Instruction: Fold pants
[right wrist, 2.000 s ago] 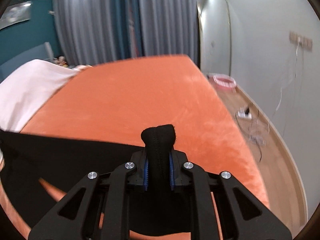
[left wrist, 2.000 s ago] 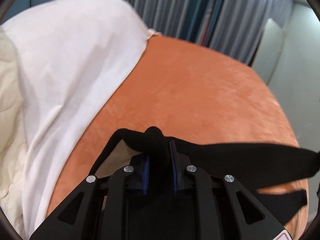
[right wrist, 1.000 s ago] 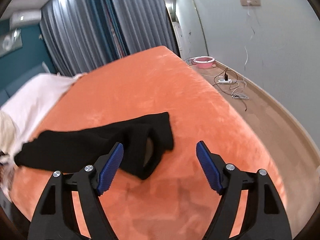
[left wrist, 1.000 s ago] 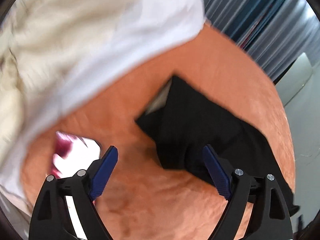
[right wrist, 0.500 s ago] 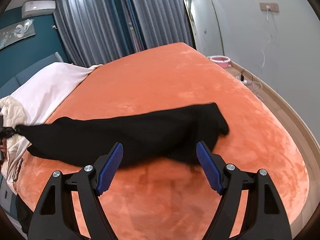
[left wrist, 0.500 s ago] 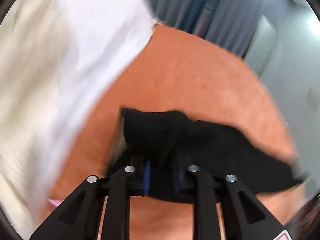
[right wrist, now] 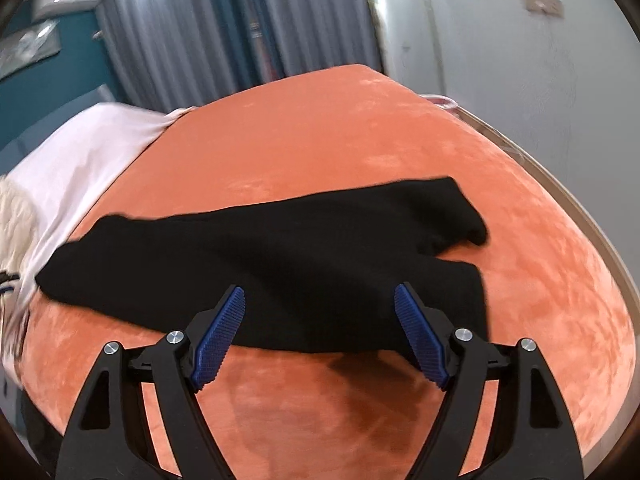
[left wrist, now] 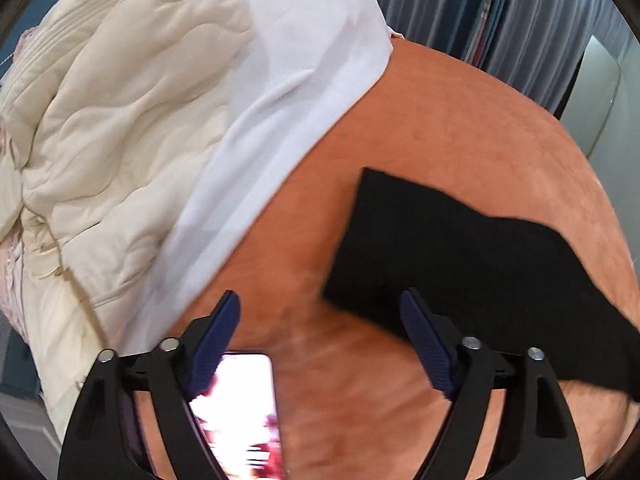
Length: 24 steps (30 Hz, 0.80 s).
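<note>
1. Two grippers, both with fingers spread wide and holding nothing: left gripper (left wrist: 320, 336), right gripper (right wrist: 320, 332).
2. Black pants (right wrist: 280, 256), lying flat and lengthwise across the orange bedspread (right wrist: 320, 128); the near edge lies just ahead of the right gripper's blue pads (right wrist: 218, 334).
3. One end of the pants (left wrist: 460, 264), ahead and right of the left gripper.
4. White sheet (left wrist: 288, 92) and cream quilt (left wrist: 112, 120), at the far left.
5. Lit phone (left wrist: 240, 412), beneath the left gripper.

Orange bedspread (right wrist: 320, 128), white sheet (left wrist: 288, 92), cream quilt (left wrist: 112, 112), lit phone (left wrist: 240, 412), grey curtains (right wrist: 240, 24).
</note>
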Available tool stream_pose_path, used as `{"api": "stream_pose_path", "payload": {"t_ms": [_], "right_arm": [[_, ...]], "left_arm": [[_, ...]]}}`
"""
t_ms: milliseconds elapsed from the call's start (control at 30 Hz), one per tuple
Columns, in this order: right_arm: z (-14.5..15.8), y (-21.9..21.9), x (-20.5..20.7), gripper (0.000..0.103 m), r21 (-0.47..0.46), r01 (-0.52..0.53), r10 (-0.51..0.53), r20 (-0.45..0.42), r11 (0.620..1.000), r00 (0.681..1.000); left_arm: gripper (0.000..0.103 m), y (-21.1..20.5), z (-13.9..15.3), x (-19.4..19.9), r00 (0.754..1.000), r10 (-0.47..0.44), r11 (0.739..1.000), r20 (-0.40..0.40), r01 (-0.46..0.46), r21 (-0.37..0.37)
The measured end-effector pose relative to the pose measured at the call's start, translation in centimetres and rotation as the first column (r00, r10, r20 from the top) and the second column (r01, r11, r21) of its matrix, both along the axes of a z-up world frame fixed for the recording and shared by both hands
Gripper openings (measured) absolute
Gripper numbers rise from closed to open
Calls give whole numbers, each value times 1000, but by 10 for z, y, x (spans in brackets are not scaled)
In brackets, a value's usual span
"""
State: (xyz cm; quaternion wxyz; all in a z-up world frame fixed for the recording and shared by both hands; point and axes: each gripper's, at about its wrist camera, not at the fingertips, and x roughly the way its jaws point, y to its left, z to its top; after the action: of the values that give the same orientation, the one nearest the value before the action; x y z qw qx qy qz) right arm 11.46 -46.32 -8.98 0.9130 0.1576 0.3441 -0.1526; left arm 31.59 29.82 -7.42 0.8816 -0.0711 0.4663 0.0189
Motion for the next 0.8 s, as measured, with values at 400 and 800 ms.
{"api": "stream_pose_path", "payload": {"t_ms": [400,800], "right_arm": [[-17,-107,-6,85,218,236,-217,-109,947,970],[92,-54,52,40,-311,-84,107,58,947,993]], "left_arm": [[90,-36,-88,15,975,113,993,-192,-114,4],[98,-55,-88,23,957,184,983,-226,-174,64]]}}
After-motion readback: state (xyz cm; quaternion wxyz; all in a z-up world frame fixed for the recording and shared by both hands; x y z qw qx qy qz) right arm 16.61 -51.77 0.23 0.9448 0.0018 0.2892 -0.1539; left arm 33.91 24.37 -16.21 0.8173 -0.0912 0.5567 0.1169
